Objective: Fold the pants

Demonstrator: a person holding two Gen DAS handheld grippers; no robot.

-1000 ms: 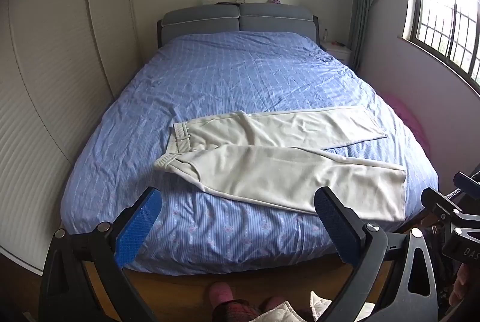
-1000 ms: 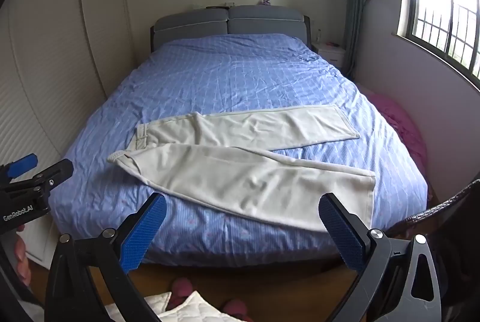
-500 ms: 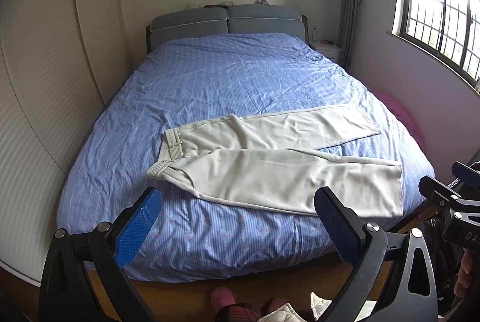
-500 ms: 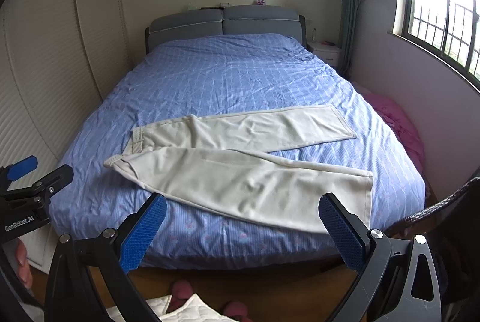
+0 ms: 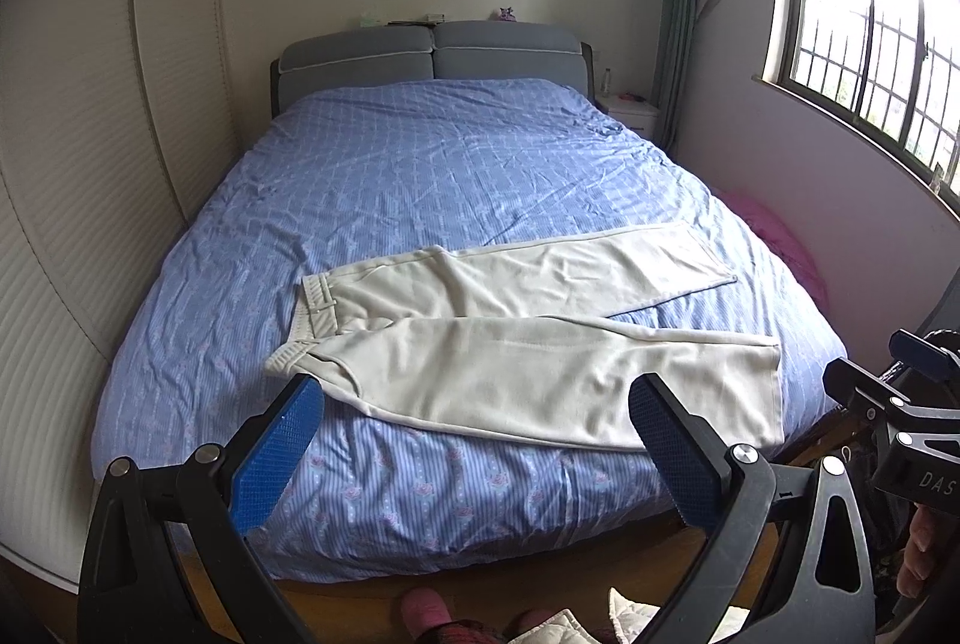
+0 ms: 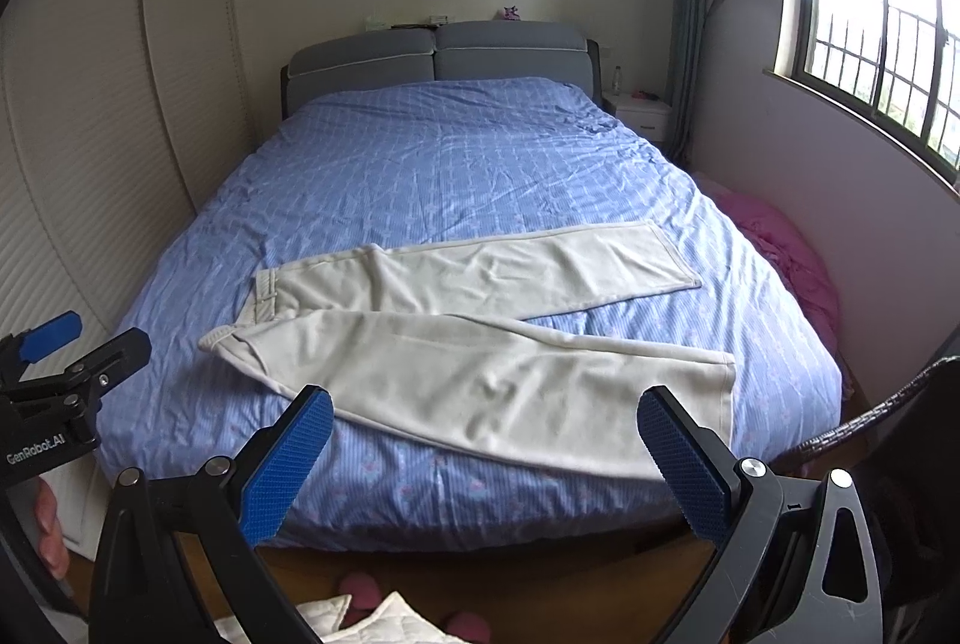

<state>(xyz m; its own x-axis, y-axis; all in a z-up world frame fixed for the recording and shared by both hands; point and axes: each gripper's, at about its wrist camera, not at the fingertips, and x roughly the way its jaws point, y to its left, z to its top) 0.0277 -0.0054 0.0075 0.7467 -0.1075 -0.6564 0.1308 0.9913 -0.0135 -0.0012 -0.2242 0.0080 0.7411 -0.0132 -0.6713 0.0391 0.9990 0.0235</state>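
Cream pants lie flat on the near part of the blue bed, waistband to the left, both legs spread out to the right. They also show in the right wrist view. My left gripper is open and empty, held in front of the bed's foot, short of the pants. My right gripper is open and empty, also short of the near leg. The other gripper shows at the edge of each view.
A grey headboard stands at the far end. White wardrobe doors run along the left. A window, a pink heap and a nightstand are on the right. Pink slippers stand on the wooden floor.
Both views have shifted a little: the pants sit slightly lower and the bed slightly farther left in the left wrist view. Both grippers stay open.
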